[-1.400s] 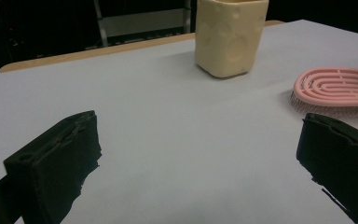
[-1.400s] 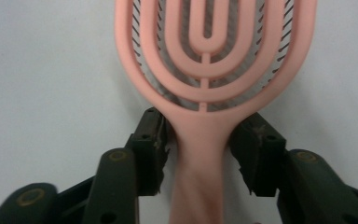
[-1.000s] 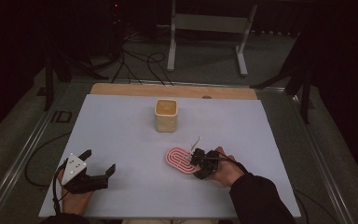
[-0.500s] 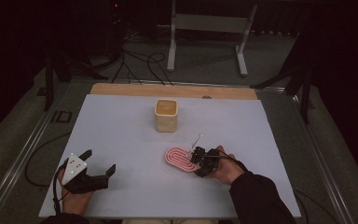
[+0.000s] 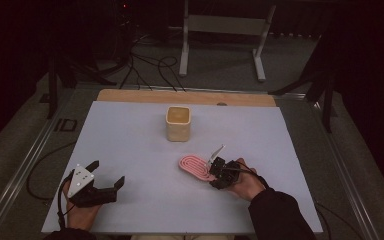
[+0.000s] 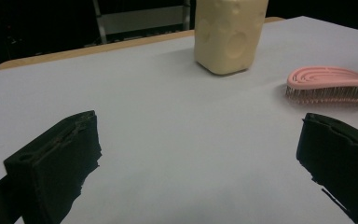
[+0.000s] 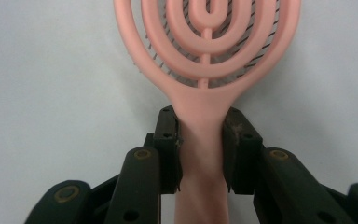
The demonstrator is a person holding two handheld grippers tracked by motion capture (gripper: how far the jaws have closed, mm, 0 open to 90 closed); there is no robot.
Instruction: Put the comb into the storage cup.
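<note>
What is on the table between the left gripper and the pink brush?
Nothing. In the high view, only bare table lies between the left gripper and the brush. The left gripper view shows the same.

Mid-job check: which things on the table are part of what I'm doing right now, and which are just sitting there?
In the job:
- pink hairbrush, handle between the jaws
- right gripper, jaws just closing on that handle

Lying about:
- cream holder, standing apart, farther back
- left gripper, open, idle on the table
</note>
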